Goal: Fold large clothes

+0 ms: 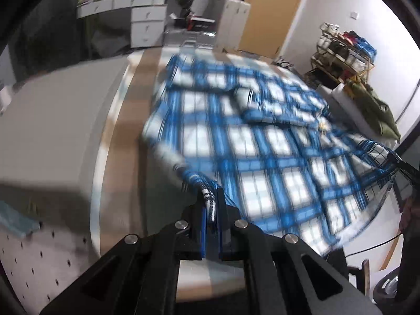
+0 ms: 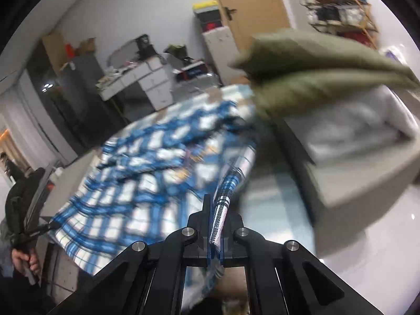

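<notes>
The blue-and-white plaid cotton shirt (image 1: pixel 236 141) lies spread over the pale wooden worktop (image 1: pixel 139 84), its far part bunched in folds toward the far edge and its near hem lifted off the surface. The left gripper (image 1: pixel 212 207) has its jaws clenched on a gathered corner of that hem at the near left, and the right gripper (image 2: pixel 219 215) is likewise clamped on a rolled edge of cloth at the near right (both views are streaked with motion blur, so finer creases cannot be made out). An olive-green padded garment (image 2: pixel 315 71) hangs or lies just beyond the shirt's right side; whether it touches the plaid I cannot tell.

The step in hand looks like carrying the near hem over toward the far edge to make a fold. To do it well, keep both corners level and the cloth between them taut, travel at matching speed, and lay the hem square on the bunched part before letting go.
</notes>
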The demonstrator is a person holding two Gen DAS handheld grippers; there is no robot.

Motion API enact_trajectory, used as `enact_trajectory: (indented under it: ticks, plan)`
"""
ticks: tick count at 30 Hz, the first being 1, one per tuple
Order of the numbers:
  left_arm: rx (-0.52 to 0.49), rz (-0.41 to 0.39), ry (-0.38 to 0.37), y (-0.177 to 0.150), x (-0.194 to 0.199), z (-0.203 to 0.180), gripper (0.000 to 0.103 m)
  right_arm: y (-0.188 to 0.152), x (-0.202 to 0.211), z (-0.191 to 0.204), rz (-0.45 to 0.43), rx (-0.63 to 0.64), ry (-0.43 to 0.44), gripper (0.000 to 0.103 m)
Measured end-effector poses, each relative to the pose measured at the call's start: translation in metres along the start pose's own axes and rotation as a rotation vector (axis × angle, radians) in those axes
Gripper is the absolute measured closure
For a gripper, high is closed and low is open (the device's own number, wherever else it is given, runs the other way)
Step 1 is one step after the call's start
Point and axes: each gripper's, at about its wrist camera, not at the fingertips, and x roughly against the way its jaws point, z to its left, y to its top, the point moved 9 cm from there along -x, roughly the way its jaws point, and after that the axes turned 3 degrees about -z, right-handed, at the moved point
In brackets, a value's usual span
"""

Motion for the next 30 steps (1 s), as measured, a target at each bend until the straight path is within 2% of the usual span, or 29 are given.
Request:
enact_trajectory:
  ticks: [2, 3, 5, 7, 9, 12, 14, 15, 16, 17, 18, 19, 22, 24, 26, 28, 30]
  plan:
    - [0.015, -0.001, -0.023, 0.035, -0.014, 0.006, 0.102, 0.033, -0.014, 0.019, -0.023, 0.027, 0.023, 0.1]
    - [0.031, 0.004, -0.03, 0.043, -0.019, 0.009, 0.102, 0.046, -0.02, 0.027, -0.039, 0.035, 0.029, 0.1]
    - [0.11, 0.001, -0.058, 0.076, -0.036, 0.027, 0.102, 0.08, -0.035, 0.034, -0.065, 0.043, 0.019, 0.099]
    - [0.192, 0.008, -0.065, 0.095, -0.048, 0.049, 0.102, 0.104, -0.053, 0.029, -0.075, -0.012, -0.003, 0.098]
    - [0.284, 0.007, -0.07, 0.102, -0.057, 0.065, 0.102, 0.122, -0.076, 0.024, -0.052, -0.055, -0.026, 0.098]
    - [0.393, 0.039, -0.069, 0.111, -0.077, 0.091, 0.102, 0.143, -0.117, 0.013, -0.019, -0.058, -0.14, 0.097]
    - [0.42, 0.125, -0.021, 0.105, -0.094, 0.102, 0.091, 0.146, -0.149, 0.009, 0.029, -0.028, -0.194, 0.097]
    - [0.4, 0.161, -0.019, 0.103, -0.097, 0.101, 0.077, 0.144, -0.162, 0.008, 0.054, -0.012, -0.218, 0.097]
    - [0.356, 0.167, -0.037, 0.103, -0.097, 0.096, 0.068, 0.141, -0.176, 0.006, 0.087, 0.009, -0.242, 0.092]
    - [0.315, 0.15, -0.025, 0.106, -0.092, 0.094, 0.064, 0.138, -0.188, 0.005, 0.11, 0.031, -0.261, 0.083]
    - [0.291, 0.136, 0.002, 0.108, -0.087, 0.096, 0.051, 0.133, -0.191, 0.001, 0.122, 0.052, -0.279, 0.076]
    - [0.264, 0.097, 0.031, 0.111, -0.077, 0.098, 0.042, 0.132, -0.197, -0.001, 0.128, 0.088, -0.32, 0.064]
    - [0.202, 0.016, 0.049, 0.121, -0.052, 0.098, 0.032, 0.134, -0.192, -0.004, 0.072, 0.156, -0.369, 0.05]
    - [0.119, 0.004, 0.025, 0.123, -0.044, 0.082, 0.031, 0.139, -0.185, 0.007, 0.031, 0.173, -0.329, 0.04]
    - [-0.02, 0.035, -0.03, 0.116, -0.044, 0.045, 0.03, 0.143, -0.184, 0.021, 0.006, 0.215, -0.266, 0.023]
    - [-0.145, 0.084, -0.102, 0.102, -0.052, 0.005, 0.03, 0.139, -0.185, 0.042, 0.009, 0.29, -0.178, 0.019]
    - [-0.279, 0.172, -0.186, 0.077, -0.069, -0.041, 0.03, 0.13, -0.193, 0.057, 0.055, 0.361, -0.124, 0.018]
